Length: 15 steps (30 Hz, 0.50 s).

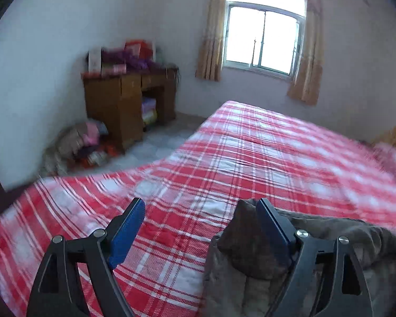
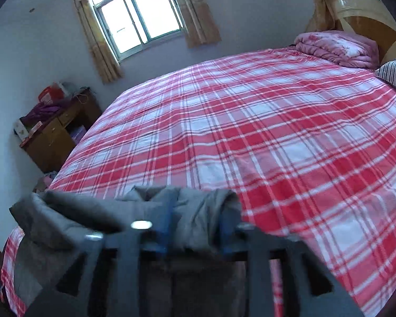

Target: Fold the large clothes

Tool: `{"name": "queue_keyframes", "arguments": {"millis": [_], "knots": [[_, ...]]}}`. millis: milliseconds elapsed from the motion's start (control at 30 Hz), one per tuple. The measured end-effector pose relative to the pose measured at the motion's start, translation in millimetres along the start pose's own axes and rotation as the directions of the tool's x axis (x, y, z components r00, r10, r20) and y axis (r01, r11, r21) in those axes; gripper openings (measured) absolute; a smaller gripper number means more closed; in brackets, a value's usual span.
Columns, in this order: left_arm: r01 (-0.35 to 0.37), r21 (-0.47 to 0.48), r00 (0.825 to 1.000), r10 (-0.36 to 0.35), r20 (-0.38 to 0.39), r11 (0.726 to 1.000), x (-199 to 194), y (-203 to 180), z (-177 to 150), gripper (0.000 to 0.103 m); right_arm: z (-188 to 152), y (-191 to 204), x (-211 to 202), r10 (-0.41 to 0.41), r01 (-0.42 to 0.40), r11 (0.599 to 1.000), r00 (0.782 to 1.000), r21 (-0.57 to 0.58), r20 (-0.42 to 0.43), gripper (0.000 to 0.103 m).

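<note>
Grey-brown padded garment [image 1: 250, 259], lower right on the plaid bed [image 1: 224, 145], judged soft, bulky, limp: left gripper [image 1: 198, 227] and right gripper [image 2: 195, 227] stand wide; grip doubled edges.

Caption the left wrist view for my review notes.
Left hand-held gripper open above a plaid bed, grey garment bunched against its right finger, window beyond.
</note>
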<state>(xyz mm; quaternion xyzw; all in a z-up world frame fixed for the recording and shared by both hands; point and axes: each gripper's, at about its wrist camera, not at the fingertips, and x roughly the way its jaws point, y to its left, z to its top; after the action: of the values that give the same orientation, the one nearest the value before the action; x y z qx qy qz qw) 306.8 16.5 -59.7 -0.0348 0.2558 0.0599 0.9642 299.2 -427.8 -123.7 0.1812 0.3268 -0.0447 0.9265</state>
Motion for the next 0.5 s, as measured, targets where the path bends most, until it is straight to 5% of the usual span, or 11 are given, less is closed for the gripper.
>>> {"name": "queue_keyframes", "arguments": {"millis": [67,167,267,400,500], "knots": [[-0.026,0.106,0.997,0.019,0.07,0.994,-14.4,-31.1,-10.4,0.086,8.2,7.7,-2.2,-0.072,0.072,0.997,0.997,0.016,0.037,0.094],[-0.046,0.257,0.99,0.009,0.144,0.965,-26.9,-73.0,-32.0,0.09,9.1,31.9,-22.5,-0.12,0.122,0.992,0.989,-0.015,0.082,0.094],[-0.093,0.401,0.982,0.019,0.185,0.911,-25.3,-112.6,-58.7,0.09,-11.8,81.0,-40.4,-0.066,0.079,0.986,0.993,-0.145,0.097,0.094],[-0.114,0.478,0.987,0.045,0.154,0.871,7.1,-137.0,-73.2,0.091,-48.9,146.2,-27.6,0.045,-0.039,0.934,0.999,-0.355,0.008,0.094],[-0.157,0.477,0.988,0.13,0.089,0.865,48.7,-137.1,-71.7,0.091,-65.0,169.6,8.2,0.001,-0.022,0.887,0.999,-0.462,-0.045,0.093]]}}
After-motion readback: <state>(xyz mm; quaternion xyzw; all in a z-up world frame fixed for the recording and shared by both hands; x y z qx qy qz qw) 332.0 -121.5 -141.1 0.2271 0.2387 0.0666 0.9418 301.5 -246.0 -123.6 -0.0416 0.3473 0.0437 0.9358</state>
